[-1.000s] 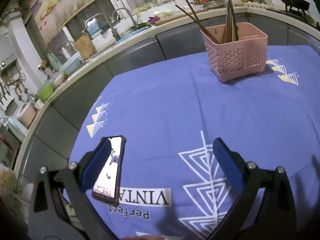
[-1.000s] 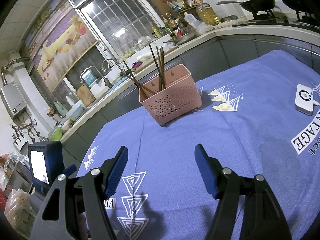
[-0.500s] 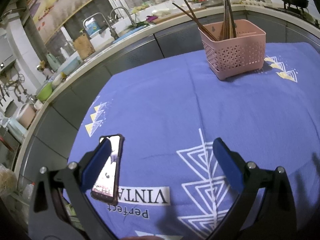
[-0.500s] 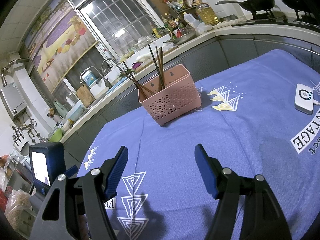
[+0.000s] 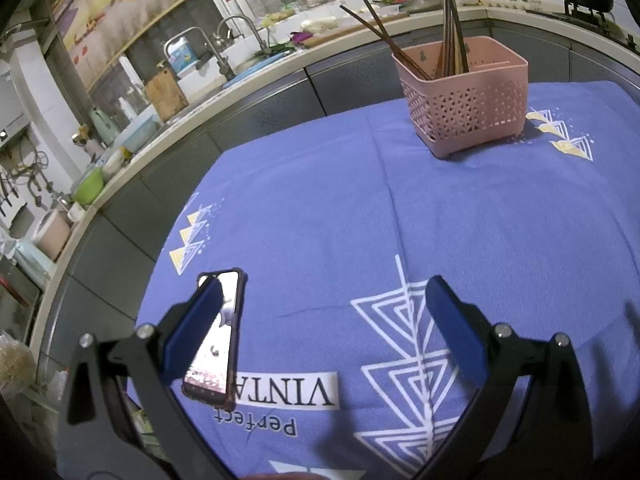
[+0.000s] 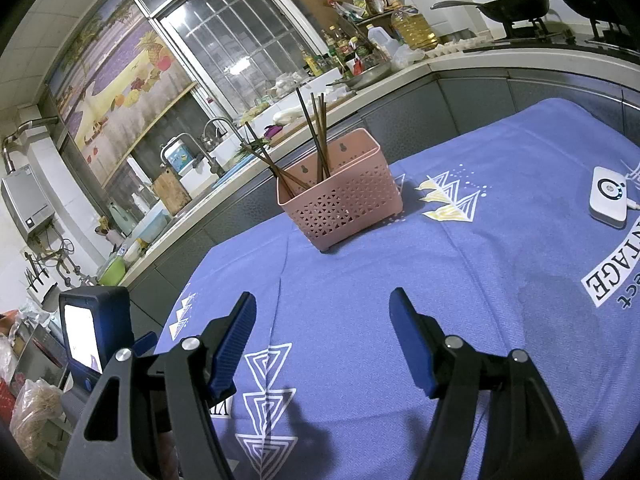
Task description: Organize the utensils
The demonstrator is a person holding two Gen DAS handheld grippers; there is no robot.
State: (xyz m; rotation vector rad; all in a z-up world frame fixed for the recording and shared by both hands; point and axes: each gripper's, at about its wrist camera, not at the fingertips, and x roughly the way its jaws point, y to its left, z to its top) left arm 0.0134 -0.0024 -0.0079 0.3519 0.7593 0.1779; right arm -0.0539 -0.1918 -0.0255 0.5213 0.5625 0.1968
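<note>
A pink perforated basket point(image 5: 466, 98) point(image 6: 340, 196) stands on the blue tablecloth point(image 5: 360, 220) point(image 6: 400, 280) at the far side, holding several dark chopsticks point(image 5: 450, 48) point(image 6: 316, 140) that lean out of it. My left gripper point(image 5: 324, 312) hovers open over the near part of the cloth, nothing between its blue pads. My right gripper point(image 6: 324, 320) is also open and empty, well short of the basket. No loose utensils show on the cloth.
A phone point(image 5: 216, 340) with a lit screen lies by my left gripper's left finger. A white device point(image 6: 608, 196) sits at the cloth's right. The other gripper's camera screen point(image 6: 94, 328) shows at left. A kitchen counter with sink point(image 5: 224, 64) and wok point(image 6: 508, 4) curves behind.
The left wrist view has shifted slightly, so the basket sits a little lower and left in frame. The right gripper has hardly moved. Both grippers stay open.
</note>
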